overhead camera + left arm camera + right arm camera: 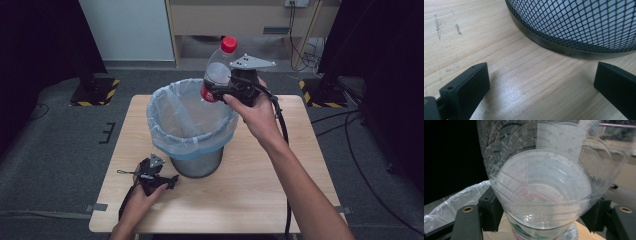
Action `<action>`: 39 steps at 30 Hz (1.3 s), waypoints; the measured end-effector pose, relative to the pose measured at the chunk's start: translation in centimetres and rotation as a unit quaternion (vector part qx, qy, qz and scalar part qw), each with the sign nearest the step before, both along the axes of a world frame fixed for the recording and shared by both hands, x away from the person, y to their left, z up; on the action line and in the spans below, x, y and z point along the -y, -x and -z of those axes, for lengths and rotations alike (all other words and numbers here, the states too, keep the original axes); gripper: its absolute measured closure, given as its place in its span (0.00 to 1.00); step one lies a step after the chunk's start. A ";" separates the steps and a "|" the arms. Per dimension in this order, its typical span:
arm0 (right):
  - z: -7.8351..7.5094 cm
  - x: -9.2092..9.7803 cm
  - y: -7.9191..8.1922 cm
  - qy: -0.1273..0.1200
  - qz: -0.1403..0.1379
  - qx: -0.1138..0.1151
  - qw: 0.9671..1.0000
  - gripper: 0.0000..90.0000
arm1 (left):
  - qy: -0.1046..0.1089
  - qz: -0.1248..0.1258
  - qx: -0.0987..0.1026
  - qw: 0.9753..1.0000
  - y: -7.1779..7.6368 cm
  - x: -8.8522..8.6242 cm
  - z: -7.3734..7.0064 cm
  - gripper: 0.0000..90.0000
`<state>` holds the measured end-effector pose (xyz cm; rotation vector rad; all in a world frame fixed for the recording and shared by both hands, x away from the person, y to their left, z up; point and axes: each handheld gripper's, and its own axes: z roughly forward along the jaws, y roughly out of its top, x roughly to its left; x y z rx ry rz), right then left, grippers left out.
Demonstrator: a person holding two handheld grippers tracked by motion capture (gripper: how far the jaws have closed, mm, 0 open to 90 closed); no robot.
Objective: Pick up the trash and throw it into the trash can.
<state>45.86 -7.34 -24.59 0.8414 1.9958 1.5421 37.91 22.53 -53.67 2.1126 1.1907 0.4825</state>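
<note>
The right gripper [222, 92] is held up above the far right rim of the bin [192, 165], its jaws pinching a clear plastic bottle [218, 70] across the lower body, just by the red label. The bottle stands nearly upright, tilted a little to the right, with its red cap [229, 44] at the top, and it hangs over the bin's far right edge rather than resting on anything. In the right gripper view the bottle [541, 192] sits between the two black jaws, which press against its sides; its wall is see-through and misted with small droplets, and the liner [456, 202] shows at the lower left below it. The bin is a dark mesh basket lined with a pale blue bag [172, 112] folded over its rim, and it stands on the wooden table [260, 185] left of the middle. The left gripper [172, 181] lies low on the table at the near left, just beside the bin's base, with the left hand [142, 200] around it. In the left gripper view its jaws are spread wide with nothing between them but bare tabletop [499, 50], and the mesh wall of the bin [579, 25] curves across just beyond them, apart from both jaws.
</note>
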 end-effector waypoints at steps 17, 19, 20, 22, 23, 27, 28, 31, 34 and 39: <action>2.6 0.0 -0.9 0.009 -0.012 -0.036 0.999 0.33 | 0.000 0.001 0.000 1.000 0.0 0.0 0.0 0.00; 2.8 0.1 -1.0 0.015 -0.013 -0.037 0.999 0.33 | 0.000 0.001 0.000 1.000 0.0 0.0 0.0 0.00; 2.8 0.2 -1.0 0.015 -0.014 -0.039 0.999 0.33 | 0.000 0.001 0.000 1.000 0.0 0.0 0.0 0.00; 3.0 0.3 -1.0 0.018 -0.015 -0.040 0.999 0.33 | 0.000 0.001 0.000 1.000 0.0 0.0 0.0 0.00; 3.1 0.3 -1.0 0.019 -0.016 -0.040 0.999 0.33 | 0.000 0.001 0.000 1.000 0.0 0.0 0.0 0.00; 3.4 0.5 -1.0 0.024 -0.018 -0.049 0.998 0.33 | 0.000 0.001 -0.001 1.000 0.0 0.0 0.0 0.00; 3.4 0.5 -1.0 0.024 -0.018 -0.049 0.998 0.33 | 0.000 0.001 -0.001 1.000 0.0 0.0 0.0 0.00; 3.6 0.5 -1.0 0.034 -0.023 -0.055 0.998 0.32 | 0.000 0.001 0.000 1.000 0.0 0.0 0.0 0.00; 3.7 0.5 -1.0 0.037 -0.023 -0.058 0.997 0.25 | 0.000 0.001 -0.001 1.000 0.0 0.0 0.0 0.00; 3.1 1.5 -0.7 0.015 -0.018 -0.058 0.998 0.11 | 0.000 0.001 0.000 1.000 0.0 0.0 0.0 0.00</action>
